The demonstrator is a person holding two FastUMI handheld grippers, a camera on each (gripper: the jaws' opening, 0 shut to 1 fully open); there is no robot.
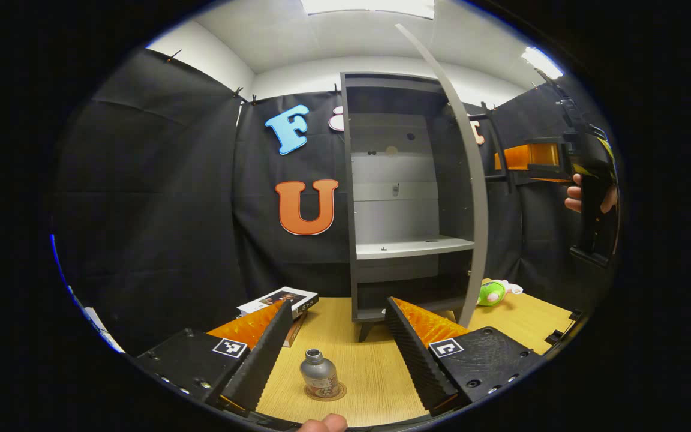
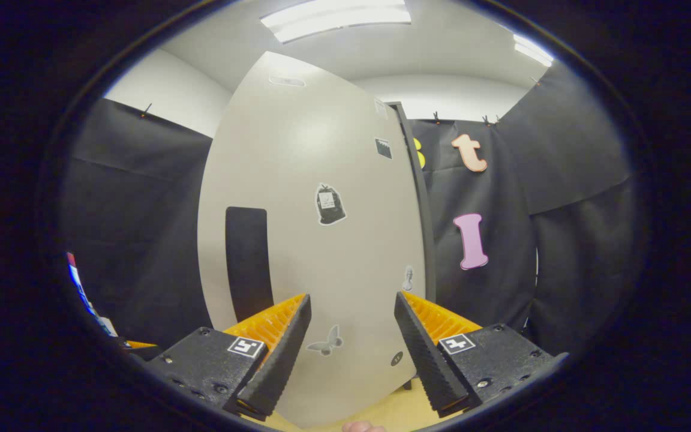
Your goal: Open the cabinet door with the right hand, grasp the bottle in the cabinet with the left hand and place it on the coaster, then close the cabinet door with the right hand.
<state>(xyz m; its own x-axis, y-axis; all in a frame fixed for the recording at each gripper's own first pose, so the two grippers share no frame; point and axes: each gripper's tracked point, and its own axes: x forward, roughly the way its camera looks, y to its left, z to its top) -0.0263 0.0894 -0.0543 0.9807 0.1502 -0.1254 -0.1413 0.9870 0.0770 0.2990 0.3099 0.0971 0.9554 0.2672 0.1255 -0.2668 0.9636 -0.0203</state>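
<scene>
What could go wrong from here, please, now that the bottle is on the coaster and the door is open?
1. The right tongs are open and face the door near its black handle; a push off the handle may slip on the smooth panel.
2. A hard swing could shake the cabinet on its thin legs.
3. The bottle stands between the open left tongs on the coaster; withdrawing carelessly could tip it.

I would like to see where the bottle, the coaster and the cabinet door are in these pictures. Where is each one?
bottle [image 1: 318, 374], left gripper view, on its grey body.
coaster [image 1: 338, 393], left gripper view, on the brown rim right of the bottle.
cabinet door [image 2: 297, 180], right gripper view, on its pale outer face.
</scene>
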